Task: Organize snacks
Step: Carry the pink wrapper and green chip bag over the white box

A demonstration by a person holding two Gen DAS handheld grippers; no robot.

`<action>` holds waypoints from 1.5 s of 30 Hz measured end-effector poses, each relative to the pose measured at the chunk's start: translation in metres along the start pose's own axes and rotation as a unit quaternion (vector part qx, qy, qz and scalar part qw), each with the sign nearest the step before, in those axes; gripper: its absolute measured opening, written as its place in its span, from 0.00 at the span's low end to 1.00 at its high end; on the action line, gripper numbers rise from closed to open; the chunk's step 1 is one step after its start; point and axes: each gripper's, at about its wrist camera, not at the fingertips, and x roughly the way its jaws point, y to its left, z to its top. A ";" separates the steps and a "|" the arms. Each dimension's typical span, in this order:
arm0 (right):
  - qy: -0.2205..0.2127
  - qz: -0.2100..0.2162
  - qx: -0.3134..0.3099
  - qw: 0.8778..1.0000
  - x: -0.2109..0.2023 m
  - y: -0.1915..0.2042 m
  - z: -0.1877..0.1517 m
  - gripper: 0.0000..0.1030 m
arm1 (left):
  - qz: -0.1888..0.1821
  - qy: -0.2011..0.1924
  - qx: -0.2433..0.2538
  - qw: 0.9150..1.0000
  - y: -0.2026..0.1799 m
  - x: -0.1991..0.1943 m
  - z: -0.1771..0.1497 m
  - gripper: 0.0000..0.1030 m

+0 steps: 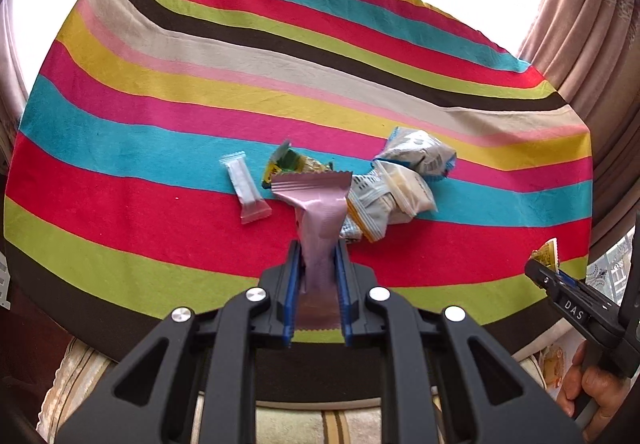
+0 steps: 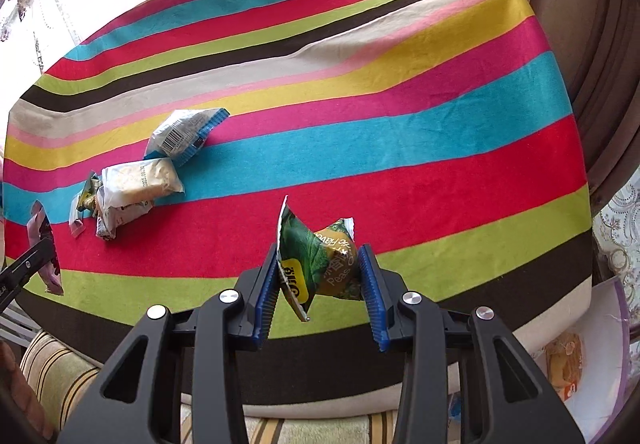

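My left gripper (image 1: 318,248) is shut on a pink snack bar wrapper (image 1: 318,207), held above the striped tablecloth (image 1: 160,91). My right gripper (image 2: 320,256) is shut on a green pea snack packet (image 2: 320,260), held over the cloth's near edge; it also shows at the right of the left wrist view (image 1: 546,252). On the cloth lie a small white and pink bar (image 1: 246,187), a green and yellow packet (image 1: 292,163) and a pile of silver and cream packets (image 1: 400,183). The pile shows in the right wrist view (image 2: 136,183), with a silver blue-edged packet (image 2: 184,131) behind it.
The round table drops off at its dark brown edge (image 1: 120,320). Curtains (image 1: 580,23) hang at the right and a bright window lies beyond. A striped cushion (image 2: 52,376) sits below the near edge. A bag with an orange packet (image 2: 568,368) lies low right.
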 end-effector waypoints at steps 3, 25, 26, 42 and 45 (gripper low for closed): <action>0.000 0.001 0.003 1.000 -0.007 -0.010 -0.007 0.37 | -0.008 0.003 0.016 1.000 -0.016 -0.004 -0.006 0.16; 0.014 -0.042 0.086 0.995 -0.044 -0.136 -0.077 0.37 | -0.093 0.049 0.139 0.985 -0.148 -0.014 -0.055 0.16; 0.016 -0.046 0.091 0.995 -0.045 -0.144 -0.081 0.37 | -0.099 0.053 0.147 0.983 -0.156 -0.013 -0.058 0.16; 0.041 -0.076 0.136 0.987 -0.055 -0.207 -0.128 0.37 | -0.202 0.143 0.241 0.938 -0.258 -0.017 -0.121 0.16; 0.047 -0.077 0.141 0.986 -0.055 -0.213 -0.135 0.38 | -0.211 0.155 0.258 0.930 -0.269 -0.017 -0.131 0.16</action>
